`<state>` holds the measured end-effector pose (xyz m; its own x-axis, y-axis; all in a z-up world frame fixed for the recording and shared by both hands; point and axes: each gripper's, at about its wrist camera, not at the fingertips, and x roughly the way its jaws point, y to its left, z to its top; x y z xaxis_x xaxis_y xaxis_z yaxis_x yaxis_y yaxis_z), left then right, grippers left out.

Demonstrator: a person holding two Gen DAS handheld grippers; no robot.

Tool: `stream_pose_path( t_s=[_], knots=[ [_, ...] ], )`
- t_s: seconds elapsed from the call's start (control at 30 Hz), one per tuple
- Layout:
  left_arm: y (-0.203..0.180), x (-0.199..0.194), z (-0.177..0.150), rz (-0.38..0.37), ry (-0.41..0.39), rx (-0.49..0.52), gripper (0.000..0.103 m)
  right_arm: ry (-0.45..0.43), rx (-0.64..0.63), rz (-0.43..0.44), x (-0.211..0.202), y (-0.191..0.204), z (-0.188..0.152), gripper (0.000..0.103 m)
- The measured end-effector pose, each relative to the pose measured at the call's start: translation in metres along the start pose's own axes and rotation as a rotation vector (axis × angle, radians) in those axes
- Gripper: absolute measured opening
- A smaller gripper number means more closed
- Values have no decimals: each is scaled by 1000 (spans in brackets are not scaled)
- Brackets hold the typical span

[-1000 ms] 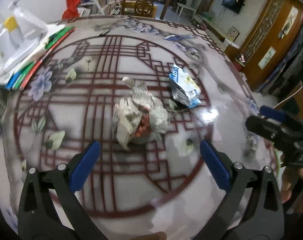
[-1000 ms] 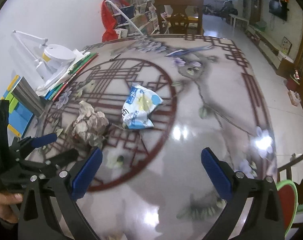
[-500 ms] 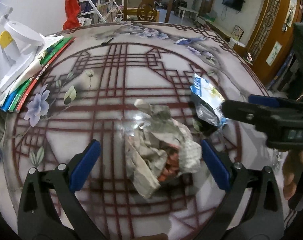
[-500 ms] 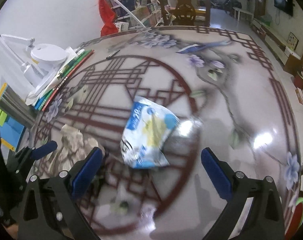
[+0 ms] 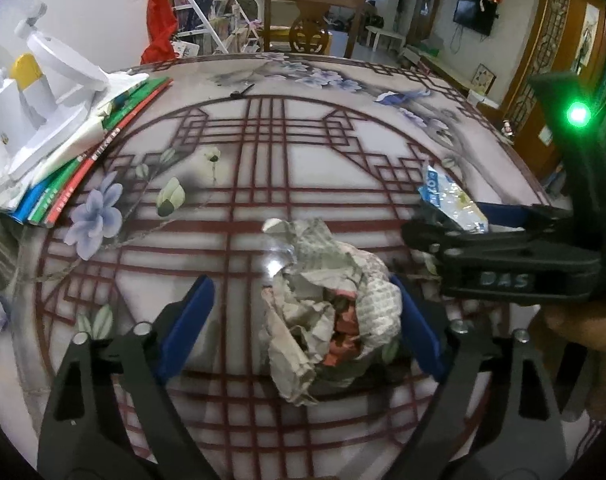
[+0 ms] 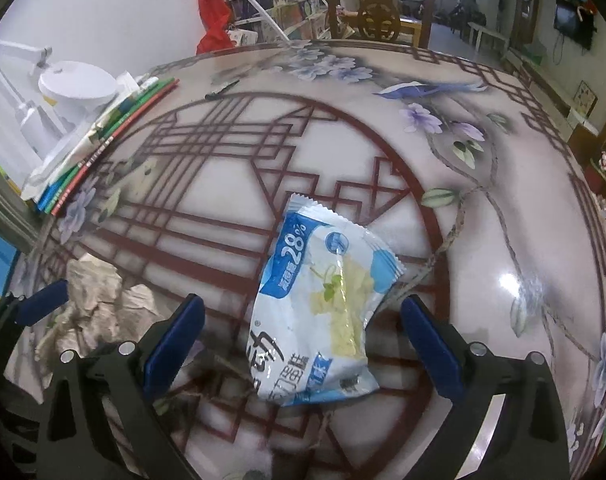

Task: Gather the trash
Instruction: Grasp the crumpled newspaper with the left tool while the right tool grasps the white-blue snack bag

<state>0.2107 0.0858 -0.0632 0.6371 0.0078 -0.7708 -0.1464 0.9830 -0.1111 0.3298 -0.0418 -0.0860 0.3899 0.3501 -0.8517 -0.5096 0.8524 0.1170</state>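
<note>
A crumpled newspaper ball (image 5: pixel 331 304) with red scraps inside lies on the patterned table (image 5: pixel 263 152). My left gripper (image 5: pixel 303 324) straddles it and its jaws are closing. The right pad is at the paper's edge and the left pad is still apart from it. A blue-and-white snack wrapper (image 6: pixel 323 312) lies flat between the open fingers of my right gripper (image 6: pixel 303 346), and neither pad presses on it. The left wrist view shows the right gripper (image 5: pixel 455 220) around the wrapper (image 5: pixel 447 196). In the right wrist view the newspaper (image 6: pixel 99 304) sits at the left, beside one blue left-gripper finger (image 6: pixel 43 302).
A stack of books (image 5: pixel 83 152) with a white desk lamp (image 5: pixel 51 92) on it sits at the table's left edge. A dark pen (image 6: pixel 223 88) lies at the far side, and a wooden chair (image 5: pixel 311 28) stands behind the table. A hand (image 5: pixel 563 320) holds the right gripper.
Both grippers came down and forward, each over its own piece of trash. The left jaws have narrowed around the newspaper. The wrapper now lies between the right fingers.
</note>
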Motion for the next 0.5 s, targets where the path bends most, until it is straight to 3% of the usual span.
stream_pose_path(
  t_s=[0.07, 0.17, 0.2, 0.3, 0.5],
  knots=[
    [-5, 0, -2, -19, 4, 21, 69, -6, 1, -9, 2, -1, -1, 85],
    [-14, -1, -4, -25, 9, 48, 58, -20, 0, -32, -1, -3, -1, 62],
    [-16, -1, -4, -25, 10, 50, 57, -22, -2, -38, -2, -4, -2, 52],
    [-17, -4, -6, -24, 12, 46, 52, -17, 3, -28, -6, -8, -4, 38],
    [-19, -11, -8, -34, 28, 55, 47, -19, -7, -27, -20, -10, -12, 35]
  ],
)
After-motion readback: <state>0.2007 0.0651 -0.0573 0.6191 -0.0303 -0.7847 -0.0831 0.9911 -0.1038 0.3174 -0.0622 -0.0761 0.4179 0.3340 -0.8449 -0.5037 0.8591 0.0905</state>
